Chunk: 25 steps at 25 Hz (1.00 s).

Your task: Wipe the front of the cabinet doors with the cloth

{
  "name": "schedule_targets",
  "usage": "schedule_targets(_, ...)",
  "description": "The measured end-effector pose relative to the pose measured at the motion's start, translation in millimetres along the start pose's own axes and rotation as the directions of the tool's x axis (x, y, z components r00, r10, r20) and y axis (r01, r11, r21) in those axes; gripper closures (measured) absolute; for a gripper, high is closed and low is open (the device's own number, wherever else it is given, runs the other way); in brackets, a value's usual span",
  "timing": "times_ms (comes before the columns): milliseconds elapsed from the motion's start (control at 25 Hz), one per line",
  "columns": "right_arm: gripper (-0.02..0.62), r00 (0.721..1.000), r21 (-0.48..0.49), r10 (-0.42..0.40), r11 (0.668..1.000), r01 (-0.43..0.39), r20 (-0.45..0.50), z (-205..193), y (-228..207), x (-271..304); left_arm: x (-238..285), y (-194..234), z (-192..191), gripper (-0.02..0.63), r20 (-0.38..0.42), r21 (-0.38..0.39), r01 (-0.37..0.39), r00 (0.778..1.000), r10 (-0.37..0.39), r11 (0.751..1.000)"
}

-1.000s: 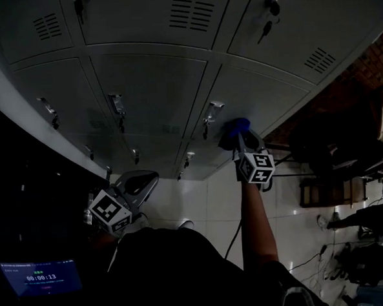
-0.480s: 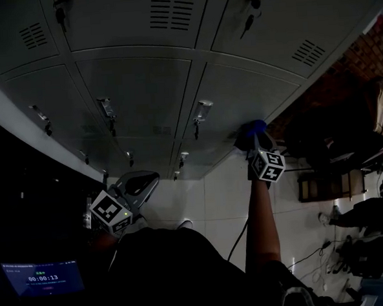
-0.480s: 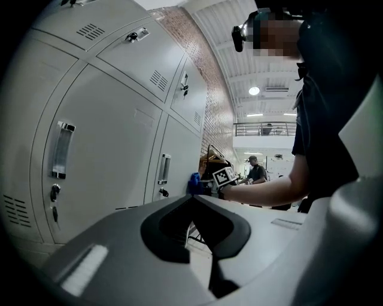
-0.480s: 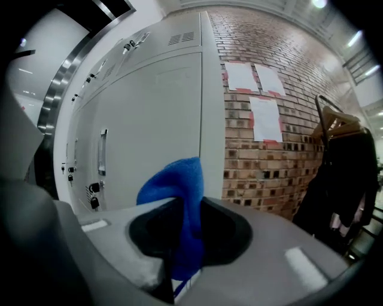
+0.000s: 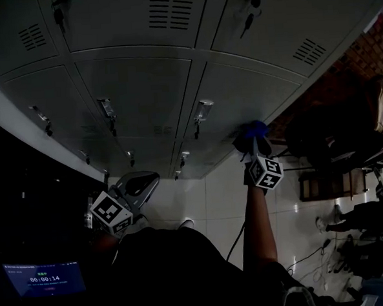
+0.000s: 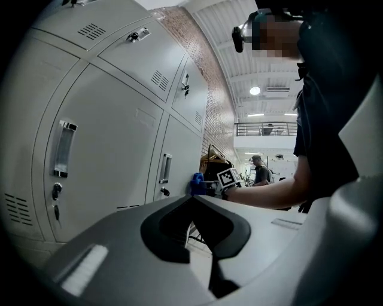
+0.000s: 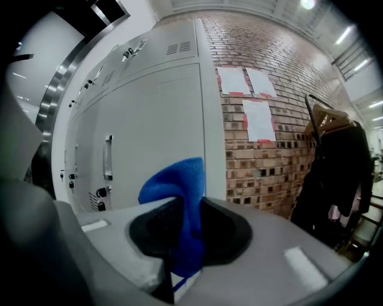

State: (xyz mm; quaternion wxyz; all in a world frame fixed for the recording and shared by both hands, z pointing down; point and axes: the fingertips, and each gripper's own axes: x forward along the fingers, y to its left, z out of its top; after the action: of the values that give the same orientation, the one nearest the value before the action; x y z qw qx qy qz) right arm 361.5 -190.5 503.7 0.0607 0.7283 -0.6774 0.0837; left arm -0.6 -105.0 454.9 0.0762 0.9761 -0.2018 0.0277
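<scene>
Grey metal cabinet doors (image 5: 142,87) with handles and locks fill the upper head view. My right gripper (image 5: 250,142) is shut on a blue cloth (image 5: 253,130) and holds it against the right edge of a lower door (image 5: 249,97). In the right gripper view the blue cloth (image 7: 182,206) sticks up between the closed jaws of the right gripper (image 7: 190,236), beside the grey door (image 7: 155,125). My left gripper (image 5: 138,183) hangs low at the left, away from the doors. In the left gripper view the left gripper (image 6: 192,222) is shut and empty, and the cloth (image 6: 197,183) shows far off.
A brick wall (image 7: 269,131) with two paper sheets (image 7: 251,83) adjoins the cabinets on the right. A dark coat on a rack (image 7: 341,173) stands beyond it. Chairs and tables (image 5: 328,166) sit on the white tiled floor (image 5: 214,199); a person (image 5: 357,216) is at far right.
My right gripper with the cloth has slid rightward along the lower door to its right edge, then pulled back slightly. The left gripper stayed put.
</scene>
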Motion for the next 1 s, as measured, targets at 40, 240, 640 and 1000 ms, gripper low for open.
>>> schedule_targets(40,0.522,1.000,-0.005,0.015,1.000,-0.014,0.007,1,10,-1,-1,1,0,0.601,0.002,-0.001,-0.004,1.000,0.004,1.000)
schedule_targets(240,0.522,0.989,-0.020,0.141,0.990,-0.140,0.045,14,70,-10,-7,5,-2,0.601,0.005,-0.009,-0.013,1.000,0.013,1.000)
schedule_targets(640,0.522,0.899,-0.080,0.439,0.896,-0.437,0.008,-7,223,0,-27,15,-2,0.601,0.006,-0.006,-0.041,0.999,0.041,0.999)
schedule_targets(1000,0.522,0.903,-0.027,0.416,0.907,-0.421,-0.103,-58,239,43,-56,29,-1,0.601,0.004,-0.006,-0.107,0.994,0.107,0.994)
